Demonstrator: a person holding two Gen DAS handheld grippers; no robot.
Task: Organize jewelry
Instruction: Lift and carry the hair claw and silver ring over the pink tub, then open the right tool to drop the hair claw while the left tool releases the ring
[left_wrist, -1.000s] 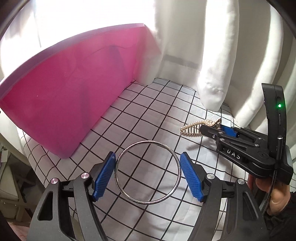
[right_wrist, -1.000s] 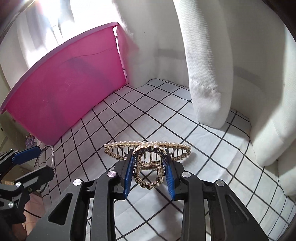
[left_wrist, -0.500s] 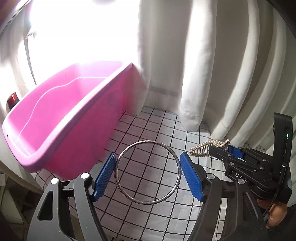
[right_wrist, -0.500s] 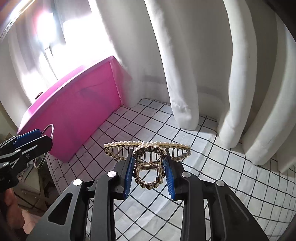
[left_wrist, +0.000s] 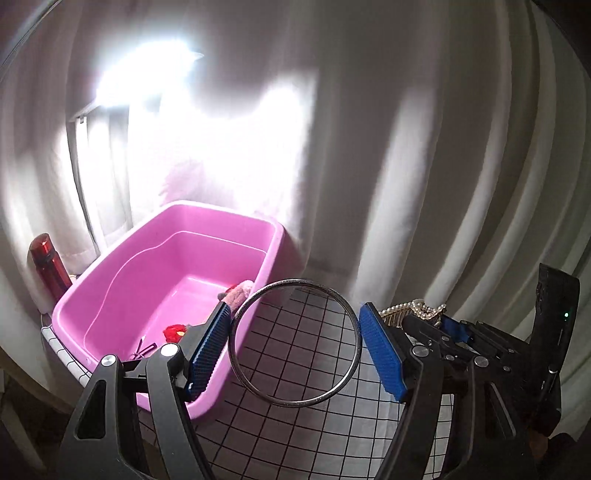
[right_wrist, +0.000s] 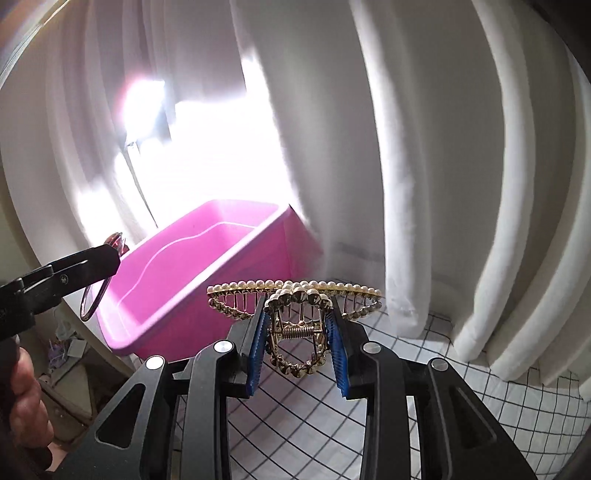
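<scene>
In my left view, my left gripper (left_wrist: 295, 345) holds a silver bangle (left_wrist: 293, 342) tight between its blue jaws. The pink tub (left_wrist: 155, 295) sits ahead and left of the jaws, with small things inside.

In my right view, my right gripper (right_wrist: 297, 341) squeezes a gold pearl hair claw (right_wrist: 295, 317) between its jaws. The tub (right_wrist: 192, 284) is ahead and left, on the checked cloth (right_wrist: 461, 391).

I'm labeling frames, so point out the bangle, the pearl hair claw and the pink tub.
bangle (left_wrist: 243, 373), left wrist view, left rim.
pearl hair claw (right_wrist: 295, 285), right wrist view, pearl row.
pink tub (left_wrist: 122, 254), left wrist view, inner wall.
</scene>
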